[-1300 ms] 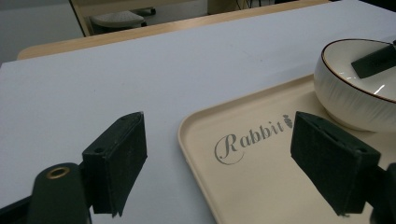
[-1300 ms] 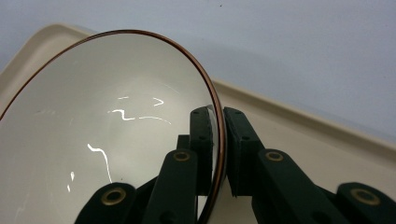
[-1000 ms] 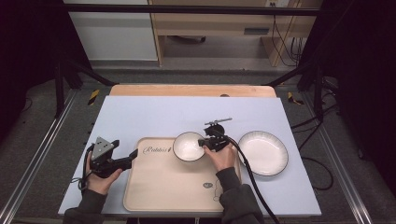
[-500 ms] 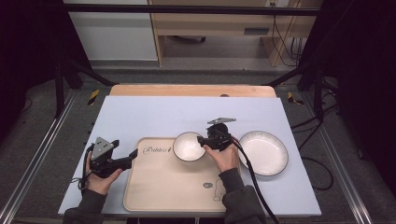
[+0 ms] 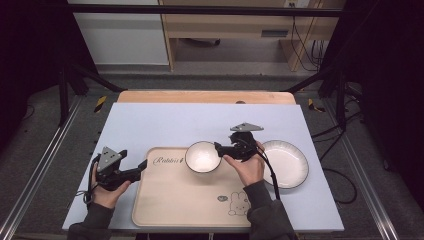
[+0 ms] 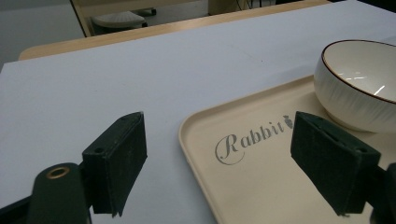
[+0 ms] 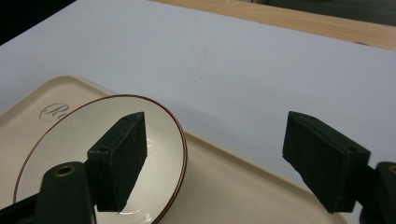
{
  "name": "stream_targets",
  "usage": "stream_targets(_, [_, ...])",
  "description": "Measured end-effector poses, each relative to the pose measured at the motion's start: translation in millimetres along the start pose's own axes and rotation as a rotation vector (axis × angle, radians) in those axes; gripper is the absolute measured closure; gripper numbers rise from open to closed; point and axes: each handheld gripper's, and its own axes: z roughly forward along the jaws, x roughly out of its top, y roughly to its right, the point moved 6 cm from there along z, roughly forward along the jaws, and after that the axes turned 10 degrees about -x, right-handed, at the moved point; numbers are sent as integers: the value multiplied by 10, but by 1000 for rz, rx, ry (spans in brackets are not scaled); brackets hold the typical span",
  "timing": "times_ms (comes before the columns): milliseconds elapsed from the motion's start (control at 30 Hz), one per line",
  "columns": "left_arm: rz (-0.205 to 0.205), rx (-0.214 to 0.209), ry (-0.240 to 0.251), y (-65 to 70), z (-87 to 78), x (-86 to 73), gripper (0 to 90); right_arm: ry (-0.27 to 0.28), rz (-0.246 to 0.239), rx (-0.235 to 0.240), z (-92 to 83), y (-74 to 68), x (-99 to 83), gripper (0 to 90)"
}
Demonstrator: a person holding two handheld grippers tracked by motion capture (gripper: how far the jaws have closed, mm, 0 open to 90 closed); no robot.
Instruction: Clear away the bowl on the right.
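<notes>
On the counter [image 5: 165,120], covered in pale lilac, a beige tray [image 5: 175,200] lies close to the person's edge, with the word "Rabbit" printed at its far left corner and a small rabbit drawing near its right front. A white bowl [image 5: 202,156] with a thin brown rim stands upright in the tray's far right corner. Just off the tray to the right, a white plate [image 5: 287,162] with a dark rim sits flat on the counter, apart from the bowl.

The right claw [image 5: 218,146] hangs just beside the bowl's right edge, its jaws pointing left toward it. Its jaws have just been opening and now stand wide and released; in the right gripper view the right claw [image 7: 212,154] has one jaw over the bowl's inside and the other out over the tray's rim, pressing on nothing. The bowl [image 7: 100,158] rests on its own on the tray [image 7: 243,186].

The left claw [image 5: 142,166] is held low at the tray's left edge, pointing right. Seen in the left gripper view, the left claw [image 6: 217,168] is spread wide and empty, with the tray's corner [image 6: 243,158] between its jaws and the bowl [image 6: 357,84] farther off to the right.
</notes>
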Motion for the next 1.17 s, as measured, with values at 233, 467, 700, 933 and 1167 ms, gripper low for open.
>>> stream_targets(233, [-1,0,-1,-6,-5,0,179,61,7,3,-223,130,-2,178])
stream_targets(467, [3,0,1,1,-9,4,174,122,24,-5,-453,334,-121,155])
stream_targets(700, [4,-5,2,8,-12,6,165,167,1,-23,-636,519,-334,127])
stream_targets(933, [7,-6,-4,21,-2,-8,156,197,7,-22,-755,656,-521,117])
stream_targets(1167, [8,-3,-14,15,12,-46,151,203,12,-44,-808,794,-661,110])
